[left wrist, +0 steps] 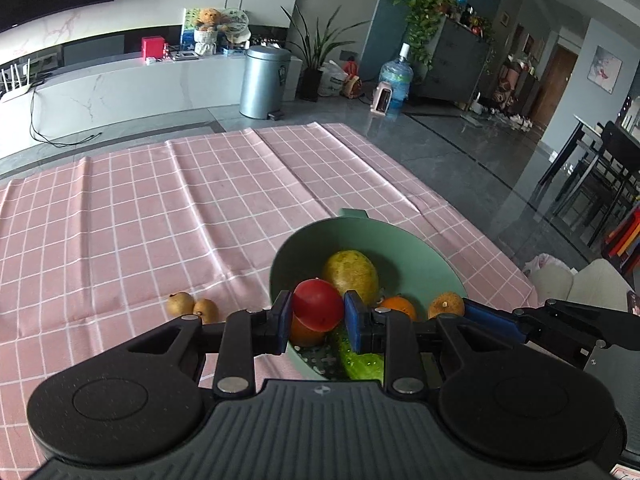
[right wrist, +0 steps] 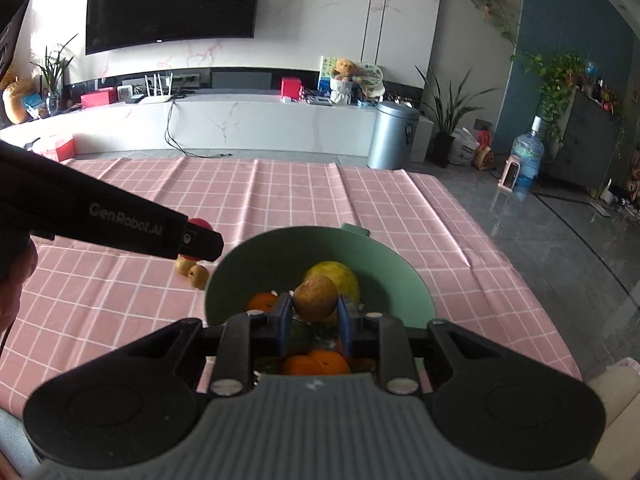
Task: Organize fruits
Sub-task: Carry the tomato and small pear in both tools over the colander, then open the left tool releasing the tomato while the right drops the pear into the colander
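My left gripper (left wrist: 318, 312) is shut on a red apple (left wrist: 318, 310) and holds it over the near left rim of the green bowl (left wrist: 420, 252). My right gripper (right wrist: 314, 314) is shut on a brown pear (right wrist: 316, 298) above the same bowl (right wrist: 240, 264). It also shows at the right of the left wrist view with the pear (left wrist: 446, 306). In the bowl lie a yellow-green fruit (left wrist: 352, 272), oranges (left wrist: 398, 308) and a green cucumber (left wrist: 360, 360). Two brown pears (left wrist: 192, 306) lie on the cloth left of the bowl; they also show in the right wrist view (right wrist: 194, 272).
A pink checked tablecloth (left wrist: 160, 208) covers the table. Its right edge drops to a grey floor (left wrist: 460, 148). A white sofa arm (left wrist: 576, 280) stands near the right corner. A metal bin (left wrist: 264, 80) and a water jug (left wrist: 396, 80) stand far behind.
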A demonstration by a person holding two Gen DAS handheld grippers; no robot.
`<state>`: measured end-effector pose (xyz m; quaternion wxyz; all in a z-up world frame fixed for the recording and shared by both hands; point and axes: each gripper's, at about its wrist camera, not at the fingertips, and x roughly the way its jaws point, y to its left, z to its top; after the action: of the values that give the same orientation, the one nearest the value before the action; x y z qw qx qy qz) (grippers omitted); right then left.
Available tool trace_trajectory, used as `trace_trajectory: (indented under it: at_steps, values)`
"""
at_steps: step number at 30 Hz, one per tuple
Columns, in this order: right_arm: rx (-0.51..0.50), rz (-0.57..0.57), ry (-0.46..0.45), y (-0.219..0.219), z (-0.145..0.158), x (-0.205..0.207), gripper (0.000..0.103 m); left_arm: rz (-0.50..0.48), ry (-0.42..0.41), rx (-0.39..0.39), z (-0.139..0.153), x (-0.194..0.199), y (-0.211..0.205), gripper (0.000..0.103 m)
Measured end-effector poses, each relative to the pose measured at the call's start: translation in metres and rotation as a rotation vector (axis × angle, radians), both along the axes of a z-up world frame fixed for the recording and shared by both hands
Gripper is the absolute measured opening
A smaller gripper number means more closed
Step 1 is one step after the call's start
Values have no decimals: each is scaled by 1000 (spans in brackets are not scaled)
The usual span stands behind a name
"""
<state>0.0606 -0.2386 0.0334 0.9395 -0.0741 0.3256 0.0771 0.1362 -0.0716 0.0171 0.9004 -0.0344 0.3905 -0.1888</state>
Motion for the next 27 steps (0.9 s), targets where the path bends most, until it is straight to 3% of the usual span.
trace_trajectory:
  at_steps: [9, 15, 27]
  values:
    - [-43, 42, 136, -12, -20, 28, 20, -44, 111, 55, -23, 31, -34, 31]
    - [-8, 44, 217, -17, -35, 42, 20, -70, 156, 101, -36, 41, -43, 31]
    - [89, 16, 248, -29, -39, 49, 21, -87, 200, 118, -46, 50, -53, 31]
